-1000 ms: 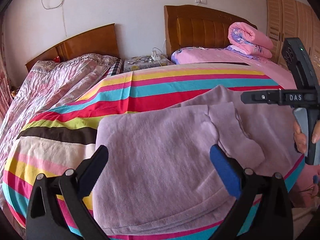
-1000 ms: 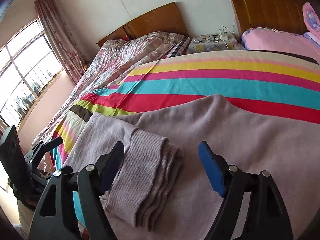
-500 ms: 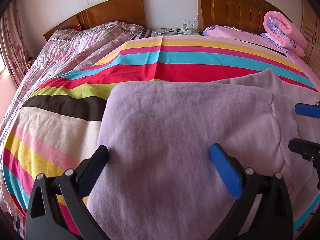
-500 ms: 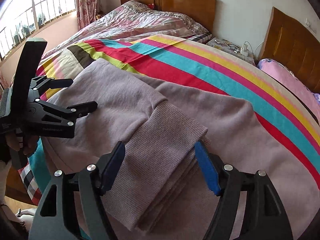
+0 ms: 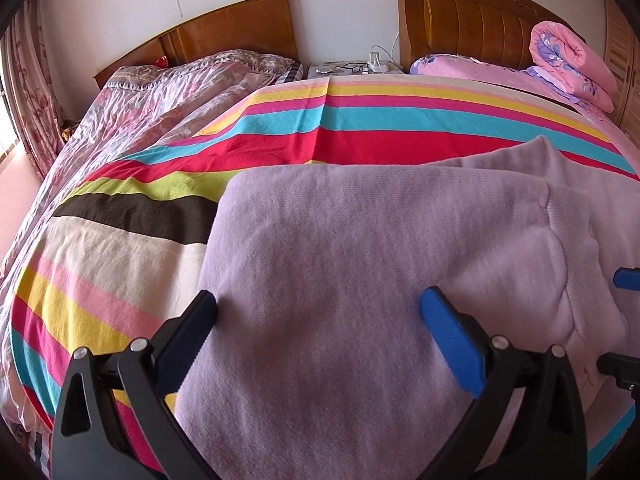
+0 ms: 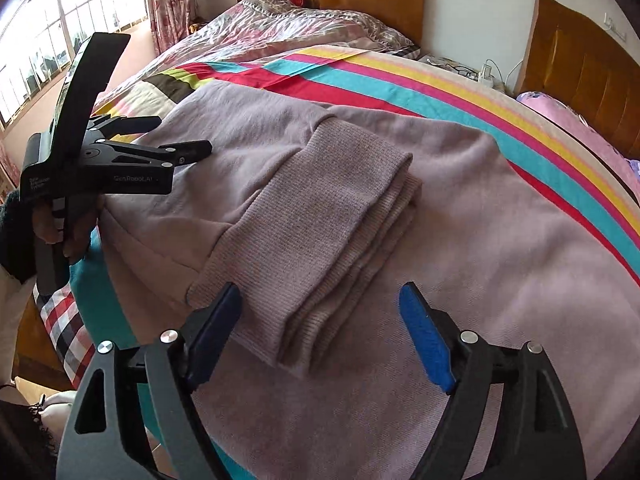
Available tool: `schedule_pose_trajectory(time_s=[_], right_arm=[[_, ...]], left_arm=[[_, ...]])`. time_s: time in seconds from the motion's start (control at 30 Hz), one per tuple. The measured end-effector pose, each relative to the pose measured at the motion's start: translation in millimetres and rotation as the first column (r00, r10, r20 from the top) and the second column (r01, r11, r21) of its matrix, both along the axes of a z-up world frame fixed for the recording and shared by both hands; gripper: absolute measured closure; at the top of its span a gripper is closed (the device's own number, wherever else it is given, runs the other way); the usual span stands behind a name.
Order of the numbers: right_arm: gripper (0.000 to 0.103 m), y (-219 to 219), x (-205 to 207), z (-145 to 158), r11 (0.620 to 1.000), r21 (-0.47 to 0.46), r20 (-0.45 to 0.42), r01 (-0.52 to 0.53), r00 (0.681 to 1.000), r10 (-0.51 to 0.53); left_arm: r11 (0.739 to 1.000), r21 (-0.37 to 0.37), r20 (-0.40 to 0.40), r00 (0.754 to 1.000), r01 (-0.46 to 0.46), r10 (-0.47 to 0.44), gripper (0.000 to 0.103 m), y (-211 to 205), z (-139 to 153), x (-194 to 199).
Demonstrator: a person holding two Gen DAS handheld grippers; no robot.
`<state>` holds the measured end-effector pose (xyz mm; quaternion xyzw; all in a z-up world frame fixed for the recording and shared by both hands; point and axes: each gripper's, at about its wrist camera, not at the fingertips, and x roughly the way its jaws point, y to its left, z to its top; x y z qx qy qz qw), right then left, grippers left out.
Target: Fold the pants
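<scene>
Lilac knit pants point(image 5: 360, 264) lie folded over on the striped blanket point(image 5: 328, 120), with the ribbed cuffs point(image 6: 320, 224) stacked on top of the lower layer point(image 6: 500, 260). My left gripper point(image 5: 316, 320) is open and empty, just above the near edge of the folded part; it also shows at the left of the right wrist view point(image 6: 176, 136). My right gripper point(image 6: 320, 320) is open and empty, straddling the near end of the cuffs. Its fingertips point(image 5: 626, 278) show at the right edge of the left wrist view.
A second bed with a floral quilt point(image 5: 160, 96) lies to the left. A nightstand point(image 5: 352, 68) with cables stands between the wooden headboards point(image 5: 472, 20). A rolled pink quilt point(image 5: 568, 64) sits at the far right. A window point(image 6: 40, 52) is on the left.
Both grippers have come lower and closer over the pants and swung leftward. The right gripper now straddles the cuffs. Both stay open.
</scene>
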<state>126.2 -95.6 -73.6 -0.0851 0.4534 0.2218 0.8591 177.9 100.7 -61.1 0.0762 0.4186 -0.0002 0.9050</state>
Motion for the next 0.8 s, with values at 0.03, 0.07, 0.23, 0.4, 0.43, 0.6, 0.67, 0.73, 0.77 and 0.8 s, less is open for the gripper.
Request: schedule_pose_trajectory(time_s=[0.03, 0.07, 0.23, 0.4, 0.43, 0.6, 0.67, 0.73, 0.77, 0.8], right_arm=[[0.022, -6.1, -0.1, 0.7, 1.000, 0.008, -0.008, 0.020, 1.000, -0.020], [0.022, -13.1, -3.9, 3.6, 0.999, 0.011, 0.002, 0.044, 0.999, -0.044], [0.018, -56.7, -29.2, 0.5, 0.991, 0.030, -0.002, 0.133, 0.991, -0.133], [0.017, -87.6, -63.4, -4.1, 0.990, 0.028, 0.020, 0.137, 0.990, -0.138], [0.016, -94.6, -69.0, -4.7, 0.989, 0.033, 0.019, 0.143, 0.989, -0.144], [0.016, -149.0, -101.6, 6.5, 0.959, 0.165, 0.008, 0.231, 0.972, -0.236], [0.016, -191.0, -122.4, 18.8, 0.893, 0.323, 0.012, 0.313, 0.942, -0.335], [0.016, -240.5, -144.6, 23.4, 0.776, 0.453, -0.034, 0.439, 0.878, -0.477], [0.016, -264.0, -154.9, 22.1, 0.707, 0.507, -0.076, 0.493, 0.843, -0.533], [0.018, -283.5, -163.8, 19.8, 0.646, 0.553, -0.114, 0.526, 0.816, -0.567]], left_arm=[[1.000, 0.025, -0.002, 1.000, -0.019, 0.019, 0.001, -4.8, 4.4, -2.5], [0.999, 0.046, 0.011, 1.000, -0.025, 0.025, 0.001, -12.1, 11.2, -7.6], [0.986, 0.025, 0.058, 0.984, 0.165, -0.167, 0.001, -79.1, 30.7, -36.9], [0.968, 0.068, 0.037, 0.969, 0.242, -0.245, 0.001, -131.3, -2.2, -46.9], [0.971, 0.058, 0.031, 0.972, 0.231, -0.233, 0.001, -132.5, -4.7, -46.8], [0.974, 0.014, -0.015, 0.974, 0.227, -0.227, 0.001, -125.2, -5.4, -41.1], [0.974, 0.046, -0.009, 0.976, 0.220, -0.220, 0.001, -129.8, -4.0, -43.7], [0.974, 0.078, 0.010, 0.977, 0.213, -0.214, 0.001, -134.4, -4.9, -46.8], [0.974, 0.082, 0.018, 0.977, 0.209, -0.212, 0.001, -133.8, -5.4, -47.1], [0.975, 0.078, 0.022, 0.977, 0.208, -0.210, 0.001, -132.7, -5.8, -47.8]])
